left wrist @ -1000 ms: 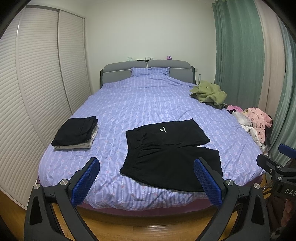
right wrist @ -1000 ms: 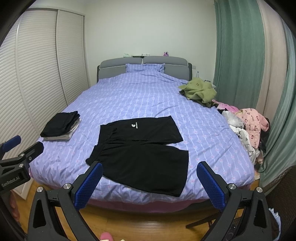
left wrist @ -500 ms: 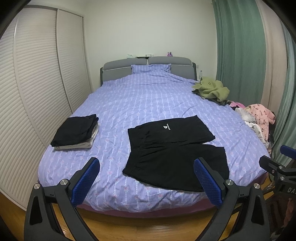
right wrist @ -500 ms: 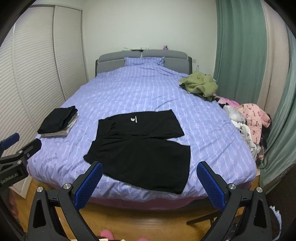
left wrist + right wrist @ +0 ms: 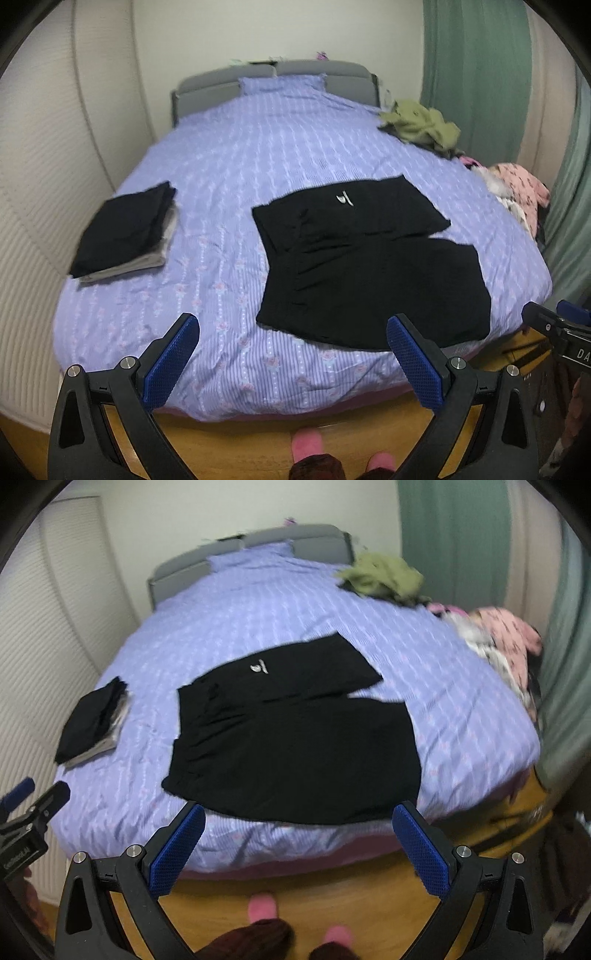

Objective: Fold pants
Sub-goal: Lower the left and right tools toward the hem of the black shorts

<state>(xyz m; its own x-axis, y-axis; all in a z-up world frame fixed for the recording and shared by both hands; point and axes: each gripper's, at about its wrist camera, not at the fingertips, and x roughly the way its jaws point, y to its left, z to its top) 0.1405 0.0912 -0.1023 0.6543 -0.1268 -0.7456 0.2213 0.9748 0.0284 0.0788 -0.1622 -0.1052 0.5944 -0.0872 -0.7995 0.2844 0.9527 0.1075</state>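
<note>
Black pants (image 5: 365, 266) spread flat near the bed's (image 5: 221, 177) foot edge, your left gripper (image 5: 291, 363) and right gripper (image 5: 299, 845) above the floor, both jaws spread wide, empty, folded stack (image 5: 125, 232) by the left edge.

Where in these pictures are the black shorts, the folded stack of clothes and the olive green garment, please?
black shorts (image 5: 373, 266), left wrist view, middle of the fabric.
folded stack of clothes (image 5: 125, 229), left wrist view, top black layer.
olive green garment (image 5: 384, 576), right wrist view, centre of the crumpled heap.
</note>
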